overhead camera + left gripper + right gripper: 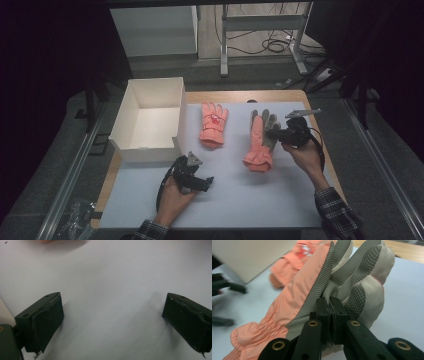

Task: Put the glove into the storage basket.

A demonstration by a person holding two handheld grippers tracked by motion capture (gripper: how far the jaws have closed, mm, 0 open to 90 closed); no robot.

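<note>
Two orange gloves lie on the white table cover. The left glove (213, 124) lies flat with its back up, a red emblem on it. The right glove (260, 140) has a grey textured palm and beige fingers; my right gripper (274, 133) is shut on its palm edge and tilts it up off the surface. In the right gripper view the jaws pinch the grey fabric of the right glove (319, 290) at my right gripper (329, 305), and the left glove (294, 258) lies behind. My left gripper (205, 181) rests low near the front, open, with bare cover between the jaws in the left gripper view (112, 322).
A white open box (149, 120) stands at the table's left rear, close to the left glove. The wooden table edge (240, 95) shows at the back. Metal frame legs and cables lie on the floor behind the table.
</note>
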